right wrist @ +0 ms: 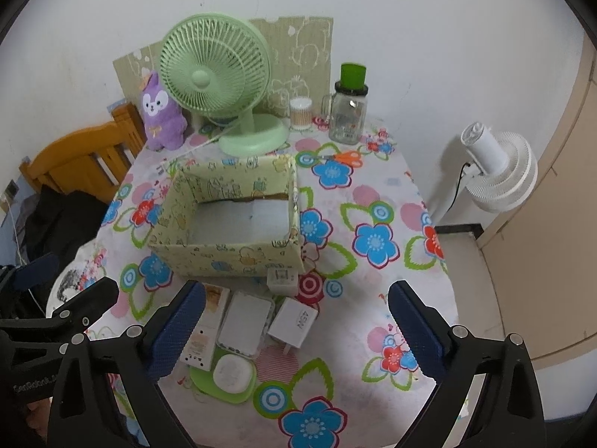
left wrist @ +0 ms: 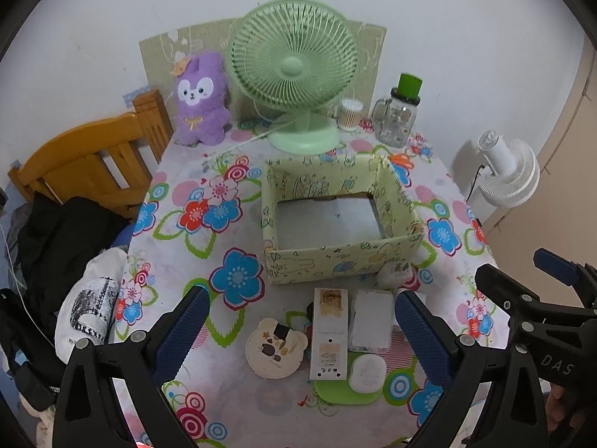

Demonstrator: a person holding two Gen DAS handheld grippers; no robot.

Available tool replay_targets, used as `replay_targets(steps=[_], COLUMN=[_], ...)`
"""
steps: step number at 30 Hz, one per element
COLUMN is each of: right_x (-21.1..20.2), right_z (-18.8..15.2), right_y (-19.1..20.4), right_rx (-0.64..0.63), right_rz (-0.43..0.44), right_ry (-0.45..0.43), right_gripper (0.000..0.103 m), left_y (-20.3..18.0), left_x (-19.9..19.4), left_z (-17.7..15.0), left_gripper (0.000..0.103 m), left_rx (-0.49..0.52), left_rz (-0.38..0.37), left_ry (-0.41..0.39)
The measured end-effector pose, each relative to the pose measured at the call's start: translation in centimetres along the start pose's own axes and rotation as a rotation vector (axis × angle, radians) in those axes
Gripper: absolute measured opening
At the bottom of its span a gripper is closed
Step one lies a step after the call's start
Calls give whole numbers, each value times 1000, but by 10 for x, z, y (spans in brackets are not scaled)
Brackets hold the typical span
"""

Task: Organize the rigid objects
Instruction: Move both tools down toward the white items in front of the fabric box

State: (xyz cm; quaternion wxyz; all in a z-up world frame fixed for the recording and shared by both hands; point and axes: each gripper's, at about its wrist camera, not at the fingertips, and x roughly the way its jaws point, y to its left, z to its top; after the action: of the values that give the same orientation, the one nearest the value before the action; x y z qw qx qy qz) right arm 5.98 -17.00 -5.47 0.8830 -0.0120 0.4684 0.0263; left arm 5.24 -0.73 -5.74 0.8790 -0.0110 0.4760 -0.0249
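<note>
Blue-padded fingers of my left gripper [left wrist: 302, 336] stand wide apart above a cluster of small items on the flowered tablecloth [left wrist: 179, 239], gripping nothing. Between them lie a round cream compact [left wrist: 275, 347] printed with small shapes, a long white box [left wrist: 329, 332] lying flat, and a white rectangular case [left wrist: 371, 321] just beside it. Nearer the camera, a small white rounded case [left wrist: 367, 373] rests on a green pad [left wrist: 335, 392].

My right gripper [right wrist: 296, 332] is likewise spread wide and empty, hovering over the same group from the other side. Its view adds a white charger block [right wrist: 294, 321] lying next to the rectangular case, and a small pale cube [right wrist: 282, 280] touching the front corner of the storage box [right wrist: 227, 257].

That box, wrapped in pale green cartoon paper, sits open just behind the items; its bare bottom shows. Behind it stand a green desk fan [left wrist: 294, 71], a purple plush toy [left wrist: 201, 100], a cotton-swab jar [left wrist: 350, 114] and a glass mug with a green lid [left wrist: 399, 115].
</note>
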Motion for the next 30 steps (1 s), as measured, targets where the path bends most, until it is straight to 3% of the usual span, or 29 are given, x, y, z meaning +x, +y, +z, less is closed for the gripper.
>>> replay_targets(steps=[30], right_x=[118], right_z=[-38], right_y=[-8], right_rx=[81], right_rz=[-49], right_ry=[198], right_gripper=[96], left_y=[-1], left_x=[124], left_z=[-33], left_gripper=[95], left_rx=[54], left_rz=[-4], left_ry=[225])
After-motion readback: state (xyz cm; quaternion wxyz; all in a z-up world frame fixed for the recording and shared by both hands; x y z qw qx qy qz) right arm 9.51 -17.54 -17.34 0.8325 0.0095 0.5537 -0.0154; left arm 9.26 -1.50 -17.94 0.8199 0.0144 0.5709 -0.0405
